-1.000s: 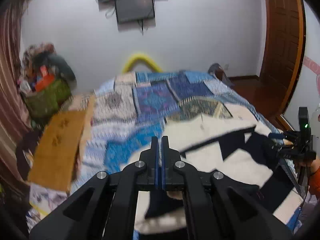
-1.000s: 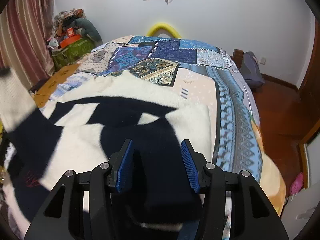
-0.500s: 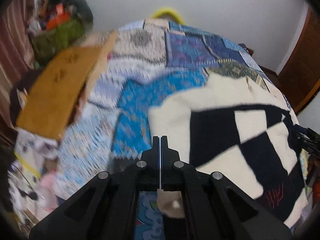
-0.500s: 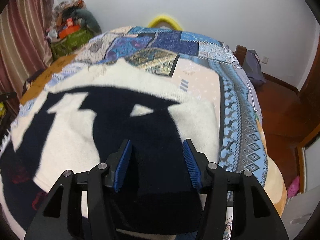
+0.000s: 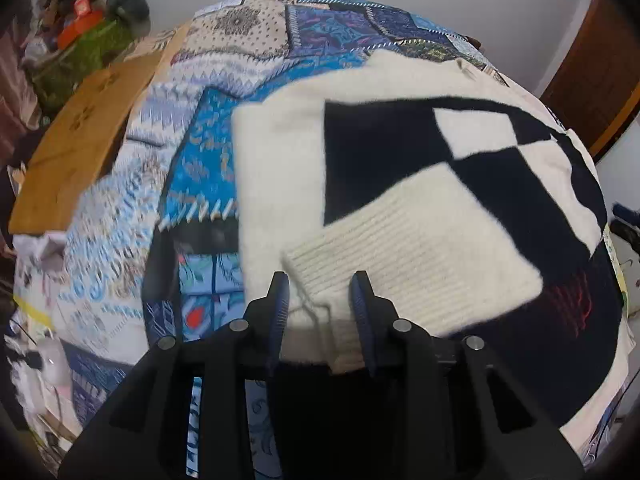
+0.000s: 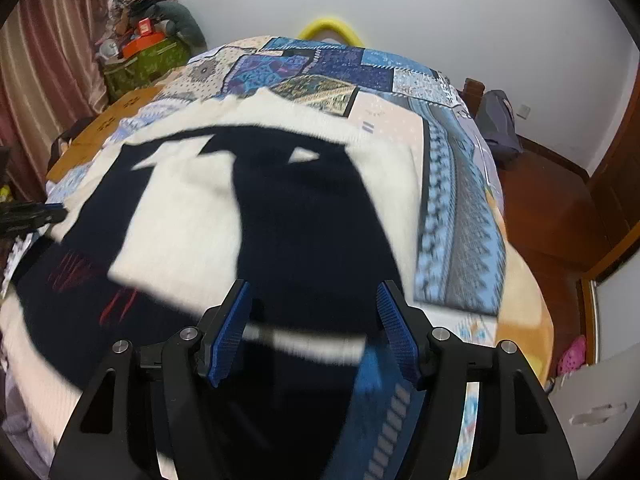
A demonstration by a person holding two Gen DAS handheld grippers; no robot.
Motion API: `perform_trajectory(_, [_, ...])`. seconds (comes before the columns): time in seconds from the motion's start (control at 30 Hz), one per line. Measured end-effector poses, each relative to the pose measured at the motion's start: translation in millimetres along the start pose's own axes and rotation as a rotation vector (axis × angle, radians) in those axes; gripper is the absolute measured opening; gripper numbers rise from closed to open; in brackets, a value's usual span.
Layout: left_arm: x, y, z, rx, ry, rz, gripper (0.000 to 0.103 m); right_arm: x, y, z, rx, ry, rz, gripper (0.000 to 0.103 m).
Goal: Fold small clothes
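Note:
A cream and navy patchwork sweater point(image 5: 400, 152) point(image 6: 192, 216) lies flat on the quilted bed. Its cream sleeve point(image 5: 420, 256) is folded across the body, ending in a ribbed cuff. My left gripper point(image 5: 321, 298) hovers low over that cuff; its jaws are opening and the cuff lies loose between them, untouched by the pads. My right gripper point(image 6: 315, 316) is over the navy sleeve point(image 6: 312, 232) on the sweater's other side. Its jaws are opening too, with the dark cloth lying between the blue pads point(image 6: 394, 324) and not pinched.
The patchwork quilt point(image 6: 452, 208) covers the bed. A brown board point(image 5: 76, 148) and a green basket of clutter point(image 6: 140, 60) sit beside the bed's left side. A backpack point(image 6: 496, 124), wooden floor, door and pink slippers point(image 6: 572, 354) are on the right.
The left gripper came down holding the cream sleeve, laid it across the sweater and parted its jaws. The right gripper's jaws spread wider over the navy sleeve.

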State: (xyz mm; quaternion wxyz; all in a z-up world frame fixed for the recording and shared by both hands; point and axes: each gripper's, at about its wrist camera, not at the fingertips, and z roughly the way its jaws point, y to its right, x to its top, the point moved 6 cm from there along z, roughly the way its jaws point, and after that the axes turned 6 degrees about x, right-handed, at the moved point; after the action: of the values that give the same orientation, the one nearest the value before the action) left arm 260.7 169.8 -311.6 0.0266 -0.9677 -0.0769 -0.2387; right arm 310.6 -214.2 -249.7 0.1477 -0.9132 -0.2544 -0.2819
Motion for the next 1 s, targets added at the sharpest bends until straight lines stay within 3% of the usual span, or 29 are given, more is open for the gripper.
perform_trajectory(0.17, [-14.9, -4.9, -25.8, 0.064, 0.020, 0.019, 0.034, -25.5, -5.2, -22.7, -0.005, 0.004, 0.012, 0.062])
perform_trajectory(0.23, [-24.2, -7.9, -39.0, 0.046, 0.028, 0.014, 0.038, -36.7, -6.5, -29.7, 0.003, 0.003, 0.034, 0.062])
perform_trajectory(0.37, [-50.6, -13.3, -62.6, 0.018, 0.049, -0.010, 0.056, -57.8, -14.1, -37.9, 0.039, -0.009, 0.063, 0.062])
perform_trajectory(0.53, [-89.0, -13.9, -69.1, -0.036, -0.006, -0.055, 0.056, -88.5, -27.0, -36.1, 0.057, -0.054, 0.040, 0.062])
perform_trajectory(0.67, [-113.8, -13.1, -72.6, -0.083, -0.021, -0.099, 0.058, -99.1, -25.3, -37.0, 0.109, -0.054, 0.104, 0.061])
perform_trajectory(0.77, [-122.8, -6.2, -77.9, -0.114, -0.025, -0.099, 0.057, -106.2, -29.7, -35.9, 0.195, -0.065, 0.154, 0.041])
perform_trajectory(0.8, [-124.1, -3.8, -79.2, -0.122, -0.025, -0.092, 0.056, -107.5, -31.2, -34.8, 0.220, -0.066, 0.164, 0.035])
perform_trajectory(0.83, [-125.4, -1.7, -80.6, -0.130, -0.024, -0.087, 0.046, -108.9, -33.0, -35.3, 0.232, -0.062, 0.168, 0.033])
perform_trajectory(0.87, [-125.9, 2.6, -82.4, -0.152, -0.026, -0.078, 0.030, -108.9, -35.1, -35.5, 0.244, -0.057, 0.172, 0.025])
perform_trajectory(0.9, [-125.6, 5.2, -83.5, -0.171, -0.029, -0.076, 0.021, -107.4, -37.1, -36.1, 0.256, -0.051, 0.174, 0.014])
perform_trajectory(0.93, [-124.5, 7.8, -84.8, -0.193, -0.033, -0.079, 0.011, -105.9, -38.5, -37.1, 0.257, -0.045, 0.171, 0.011])
perform_trajectory(1.0, [-118.5, 10.4, -88.2, -0.207, -0.026, -0.087, 0.010, -100.2, -42.2, -39.4, 0.260, -0.031, 0.149, 0.010])
